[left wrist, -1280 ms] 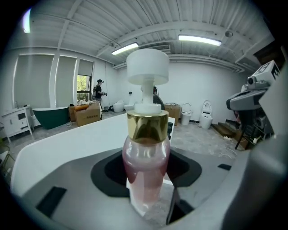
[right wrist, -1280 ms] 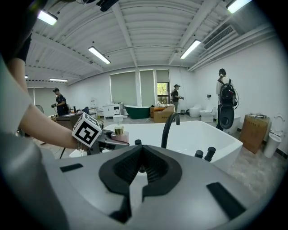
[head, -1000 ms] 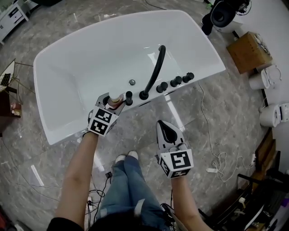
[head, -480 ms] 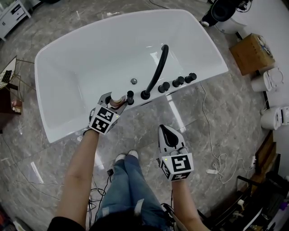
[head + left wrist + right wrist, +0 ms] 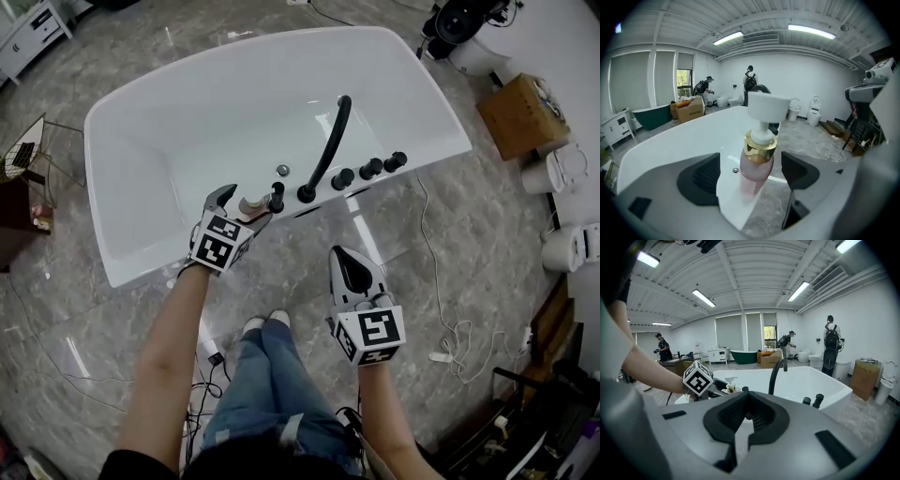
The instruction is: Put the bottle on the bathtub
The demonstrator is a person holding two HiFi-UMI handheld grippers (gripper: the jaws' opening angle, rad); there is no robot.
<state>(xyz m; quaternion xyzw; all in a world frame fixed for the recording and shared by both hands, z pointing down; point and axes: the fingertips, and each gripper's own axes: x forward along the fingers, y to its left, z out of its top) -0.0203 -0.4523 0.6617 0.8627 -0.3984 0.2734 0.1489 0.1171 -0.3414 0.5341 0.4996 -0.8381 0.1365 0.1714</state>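
A pink bottle [image 5: 249, 203] with a gold collar and a white pump top stands upright on the near rim of the white bathtub [image 5: 155, 267], just left of a black knob [image 5: 277, 195]. My left gripper [image 5: 242, 206] is open around it. In the left gripper view the bottle [image 5: 757, 161] sits between the two dark pads [image 5: 699, 177] with a gap on each side. My right gripper [image 5: 352, 269] hangs over the floor in front of the tub, shut and empty; its pads [image 5: 761, 420] meet at the tip.
A curved black faucet [image 5: 326, 145] and a row of black knobs [image 5: 367, 169] stand on the rim to the right of the bottle. My legs [image 5: 272, 375] are below. A cardboard box [image 5: 517, 111], white toilets [image 5: 567, 239] and floor cables [image 5: 459, 328] lie to the right.
The left gripper's jaws have spread apart and let go of the bottle, which now stands on the tub rim. The right gripper has stayed in place.
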